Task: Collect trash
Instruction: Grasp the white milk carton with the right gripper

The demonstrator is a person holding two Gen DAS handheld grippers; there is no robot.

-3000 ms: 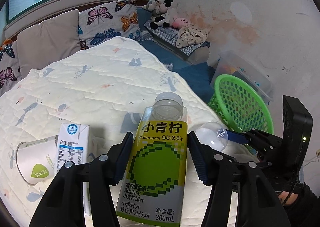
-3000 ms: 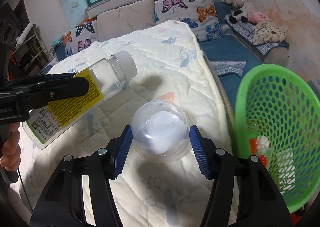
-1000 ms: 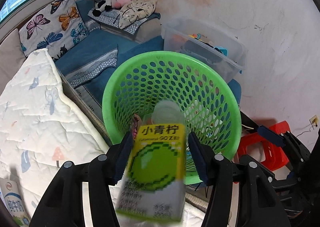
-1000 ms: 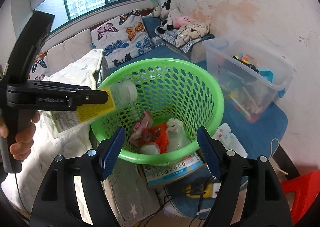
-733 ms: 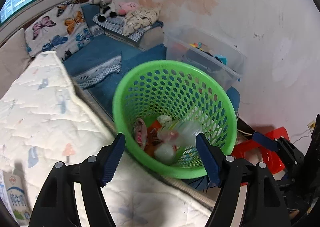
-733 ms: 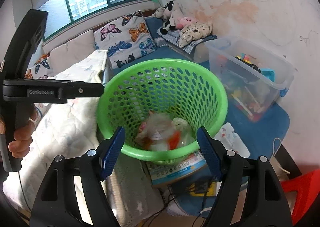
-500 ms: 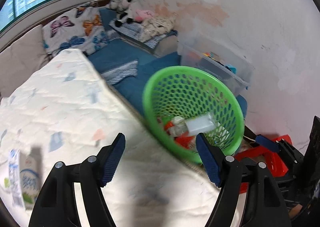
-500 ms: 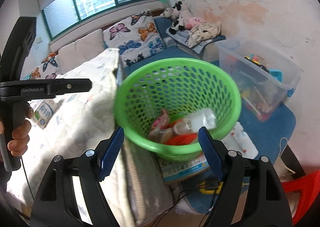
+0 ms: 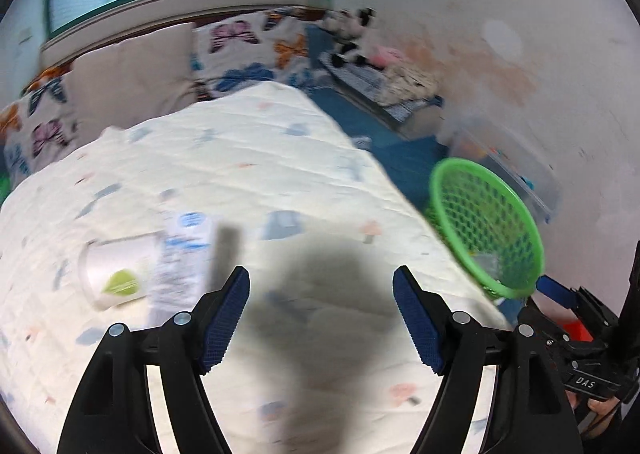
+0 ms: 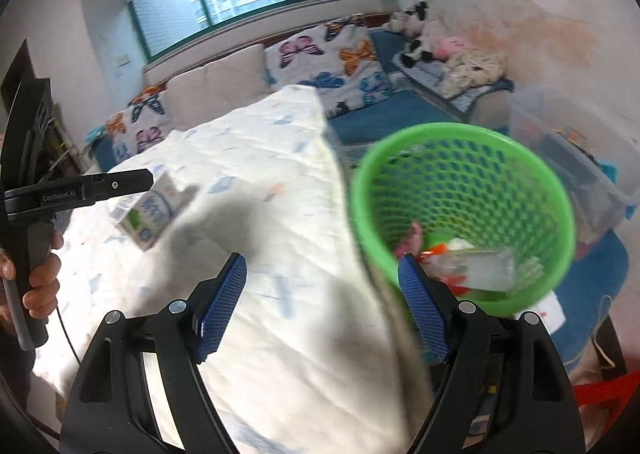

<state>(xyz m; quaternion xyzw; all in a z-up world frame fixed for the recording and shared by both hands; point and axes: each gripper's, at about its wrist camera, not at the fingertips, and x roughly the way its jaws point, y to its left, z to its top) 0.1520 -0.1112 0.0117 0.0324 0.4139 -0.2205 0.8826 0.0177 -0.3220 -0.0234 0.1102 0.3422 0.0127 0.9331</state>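
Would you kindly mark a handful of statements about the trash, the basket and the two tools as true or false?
1. The left tool holds a juice bottle. False: its jaws stand open with nothing between them.
2. A milk carton and a paper cup lie on the quilted mattress. True.
3. The green basket is empty. False: a clear bottle and wrappers lie in it.
4. The right tool is open and holds nothing. True.
5. The basket stands on the mattress. False: it stands beside the mattress, off its edge.
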